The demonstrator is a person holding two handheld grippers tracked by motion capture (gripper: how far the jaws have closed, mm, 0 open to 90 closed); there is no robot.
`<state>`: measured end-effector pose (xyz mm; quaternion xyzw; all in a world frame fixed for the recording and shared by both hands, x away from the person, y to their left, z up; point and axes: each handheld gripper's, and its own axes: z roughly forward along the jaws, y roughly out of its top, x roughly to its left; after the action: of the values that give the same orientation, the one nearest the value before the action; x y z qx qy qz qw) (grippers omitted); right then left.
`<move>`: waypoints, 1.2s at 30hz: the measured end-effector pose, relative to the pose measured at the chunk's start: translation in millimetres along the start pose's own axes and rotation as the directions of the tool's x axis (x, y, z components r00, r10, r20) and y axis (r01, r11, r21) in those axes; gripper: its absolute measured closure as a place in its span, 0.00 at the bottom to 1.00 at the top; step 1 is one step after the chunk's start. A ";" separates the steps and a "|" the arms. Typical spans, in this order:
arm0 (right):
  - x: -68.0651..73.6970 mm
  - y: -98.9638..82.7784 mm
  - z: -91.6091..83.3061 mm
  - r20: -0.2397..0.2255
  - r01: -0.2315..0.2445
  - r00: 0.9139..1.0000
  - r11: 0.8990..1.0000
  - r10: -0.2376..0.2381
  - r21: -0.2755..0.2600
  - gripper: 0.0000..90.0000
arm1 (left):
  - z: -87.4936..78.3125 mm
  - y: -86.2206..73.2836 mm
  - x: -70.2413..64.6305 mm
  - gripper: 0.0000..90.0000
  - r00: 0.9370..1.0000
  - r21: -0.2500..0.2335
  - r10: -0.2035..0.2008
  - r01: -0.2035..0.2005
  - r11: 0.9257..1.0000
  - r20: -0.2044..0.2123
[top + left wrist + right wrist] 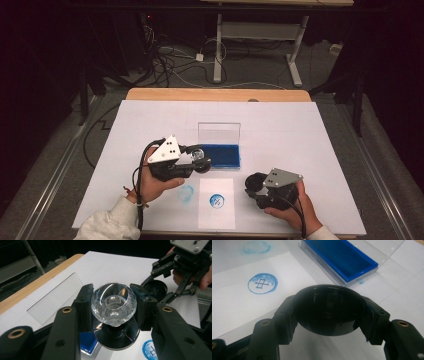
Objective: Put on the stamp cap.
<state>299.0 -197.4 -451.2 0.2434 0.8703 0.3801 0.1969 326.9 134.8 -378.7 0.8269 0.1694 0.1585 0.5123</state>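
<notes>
right tool (329, 315): jaws clamped on black round cap (329, 308), hollow side facing the camera | blue ink pad (339, 257): in open clear case, beyond the cap | white paper sheet (234, 302): bears round blue stamp print (262, 284) | tabletop (402, 285): fainter blue smudge (257, 247) at far left

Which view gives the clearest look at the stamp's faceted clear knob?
The left gripper view: the stamp's clear knob sits centred and close, clamped between the left gripper jaws above its black base. The high view shows it as a small glint beside the blue ink pad.
</notes>
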 end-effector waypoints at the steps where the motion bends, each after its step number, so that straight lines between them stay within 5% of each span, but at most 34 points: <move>1: 0.6 1.6 0.2 -0.003 -0.001 1.000 1.000 0.001 -0.006 0.43 | 1.2 1.0 -0.2 0.61 1.000 -0.005 -0.003 0.003 1.000 0.008; 24: 15.2 47.1 40.8 -0.042 0.015 0.999 0.995 -0.019 -0.100 0.43 | 33.0 15.8 -10.6 0.61 0.996 -0.032 -0.003 0.006 0.999 0.084; 36: 19.7 63.1 50.6 -0.044 -0.032 0.999 0.984 0.025 -0.174 0.43 | 38.1 16.4 -9.8 0.61 0.998 -0.037 -0.006 0.008 0.999 0.061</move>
<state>327.1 -120.2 -438.6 0.2298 0.8340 0.4626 0.1939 336.7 93.3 -381.0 0.8210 0.1537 0.1348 0.5331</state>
